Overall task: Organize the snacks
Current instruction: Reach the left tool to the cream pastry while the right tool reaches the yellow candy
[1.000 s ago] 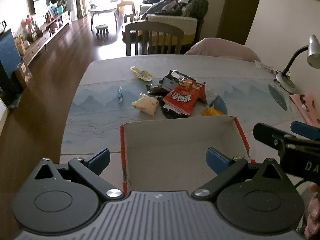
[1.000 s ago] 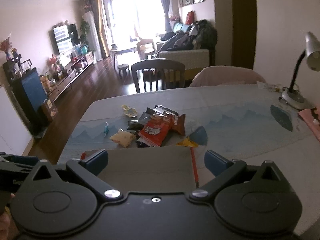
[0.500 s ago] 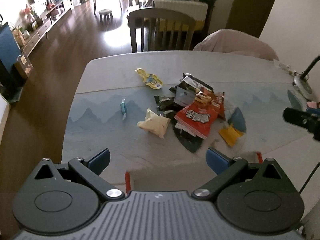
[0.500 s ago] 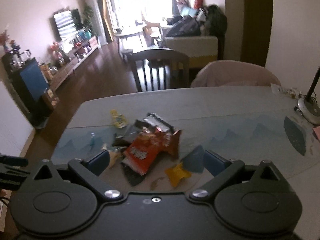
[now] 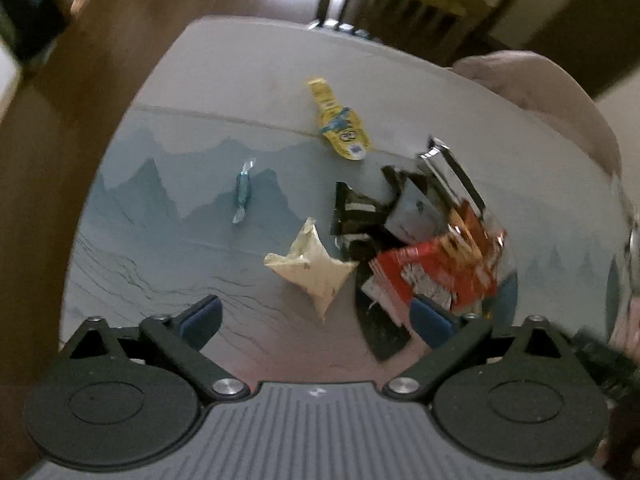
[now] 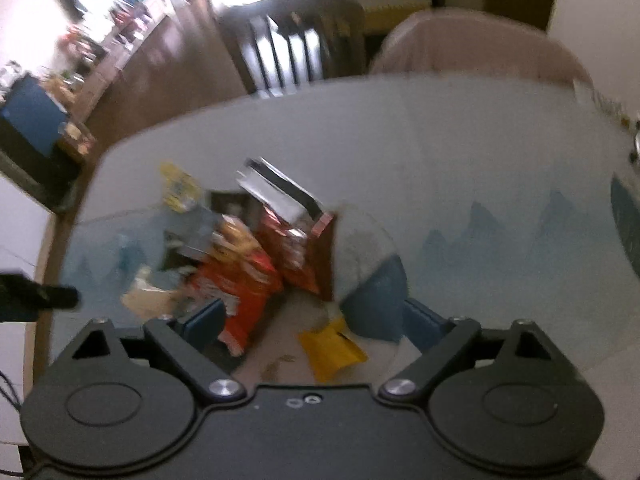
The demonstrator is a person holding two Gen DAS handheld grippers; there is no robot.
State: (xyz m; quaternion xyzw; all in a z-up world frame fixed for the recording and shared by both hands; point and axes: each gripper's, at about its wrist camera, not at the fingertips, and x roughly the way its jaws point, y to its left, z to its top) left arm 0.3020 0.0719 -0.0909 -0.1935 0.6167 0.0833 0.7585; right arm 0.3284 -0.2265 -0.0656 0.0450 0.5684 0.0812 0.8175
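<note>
One blue wrapped candy point(image 5: 242, 192), one yellow pouch point(image 5: 339, 125), one cream packet point(image 5: 314, 270), one red chip bag point(image 5: 434, 276), several dark wrappers point(image 5: 360, 216) heaped frame centre on my tabletop point(image 5: 248, 76). One yellow wrapper point(image 6: 332, 350) low centre in right view. Print too blurred to read. Cardboard box gone from view since a second ago. My left gripper point(image 5: 316, 318) released, empty. My right gripper point(image 6: 316, 318) fingers just narrowing, pressing nothing.

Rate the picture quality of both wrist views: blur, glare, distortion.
Left wrist view: mostly sharp near the blue candy and cream packet, smeared at the red snack bag; window glare on the floor at top; fisheye bends the table edge. Right wrist view: motion blur throughout, the red snack bag streaked, blown-out window at top.
</note>
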